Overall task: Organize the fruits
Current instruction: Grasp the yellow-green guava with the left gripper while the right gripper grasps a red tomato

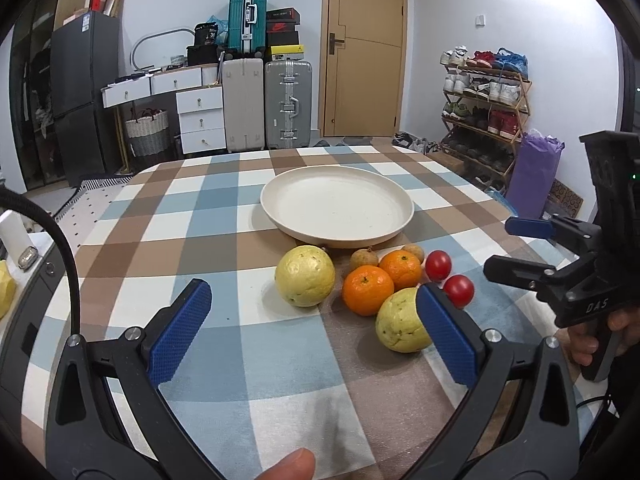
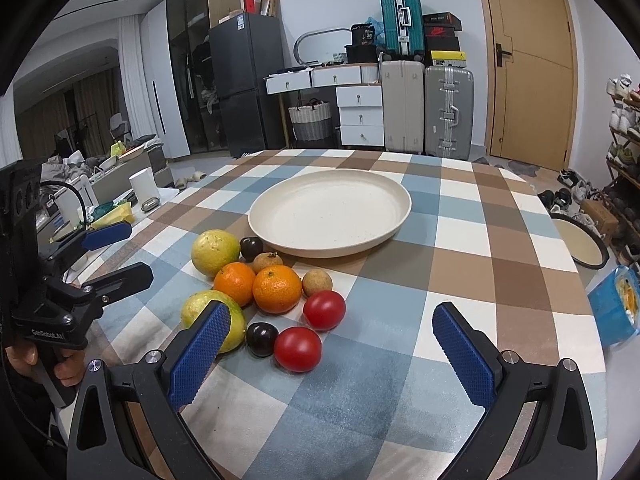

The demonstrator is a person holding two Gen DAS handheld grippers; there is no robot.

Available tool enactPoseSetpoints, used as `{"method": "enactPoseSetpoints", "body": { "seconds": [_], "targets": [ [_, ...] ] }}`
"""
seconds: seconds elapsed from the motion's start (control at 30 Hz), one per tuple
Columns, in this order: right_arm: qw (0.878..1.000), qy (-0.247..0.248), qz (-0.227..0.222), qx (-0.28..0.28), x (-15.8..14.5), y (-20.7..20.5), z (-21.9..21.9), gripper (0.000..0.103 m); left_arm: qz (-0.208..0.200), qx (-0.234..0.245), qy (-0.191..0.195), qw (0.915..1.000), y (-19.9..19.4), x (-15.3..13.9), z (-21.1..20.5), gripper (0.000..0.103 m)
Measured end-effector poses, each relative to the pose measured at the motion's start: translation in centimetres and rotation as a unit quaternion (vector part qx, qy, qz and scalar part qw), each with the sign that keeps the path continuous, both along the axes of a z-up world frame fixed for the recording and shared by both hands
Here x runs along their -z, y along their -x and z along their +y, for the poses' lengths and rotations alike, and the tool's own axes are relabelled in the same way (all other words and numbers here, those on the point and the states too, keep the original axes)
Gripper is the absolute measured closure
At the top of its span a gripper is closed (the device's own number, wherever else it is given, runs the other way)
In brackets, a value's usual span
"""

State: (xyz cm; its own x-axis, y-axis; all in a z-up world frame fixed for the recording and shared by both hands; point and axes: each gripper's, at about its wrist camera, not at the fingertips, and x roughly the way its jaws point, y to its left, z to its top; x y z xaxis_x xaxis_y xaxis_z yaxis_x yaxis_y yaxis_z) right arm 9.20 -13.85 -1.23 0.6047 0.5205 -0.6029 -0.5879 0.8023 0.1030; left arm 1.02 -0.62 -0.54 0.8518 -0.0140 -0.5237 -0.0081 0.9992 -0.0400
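The left gripper (image 1: 316, 336) was spread wide and held nothing; it hovered low over the table (image 1: 224, 360), probably so that a fruit could pass between its fingers. The right gripper (image 2: 332, 356) was spread wide as well and empty, held at about the same height.

Just ahead of the left gripper, partly behind its right finger, lay a guava (image 1: 400, 326). A little further ahead and to the left was a second guava (image 1: 305, 276), almost in line with the open gap, so I judged it the easiest one to take first. Ahead of the right gripper, slightly left, two tomatoes (image 2: 298, 349) and a dark plum (image 2: 262, 339) lay nearest. Behind them sat two oranges (image 2: 277, 289) touching each other, some small brown fruits (image 2: 317, 282), and another plum (image 2: 251, 248).

All the fruit lay in one tight cluster on the near side of the plate (image 2: 280, 196), which was empty. It seemed the plate waited for them, so the task was not yet started. The tight packing could make neighbours roll when one is gripped.
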Motion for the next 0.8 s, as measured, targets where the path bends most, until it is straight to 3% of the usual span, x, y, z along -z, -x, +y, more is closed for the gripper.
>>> {"method": "enactPoseSetpoints", "body": {
  "seconds": [0.47,0.6,0.8],
  "targets": [
    [0.996,0.057,0.069,-0.031,1.9,-1.0,0.4,0.001,0.049,0.047,0.006,0.9977,-1.0,0.5,-2.3,0.002],
    [0.993,0.068,0.086,-0.038,2.7,-1.2,0.5,0.017,0.069,0.061,0.002,0.9958,-1.8,1.2,-3.0,0.009],
    [0.991,0.073,0.098,-0.054,3.3,-1.5,0.8,0.023,0.092,0.08,-0.009,0.9925,-3.1,2.1,-4.4,0.012]
  ]
}}
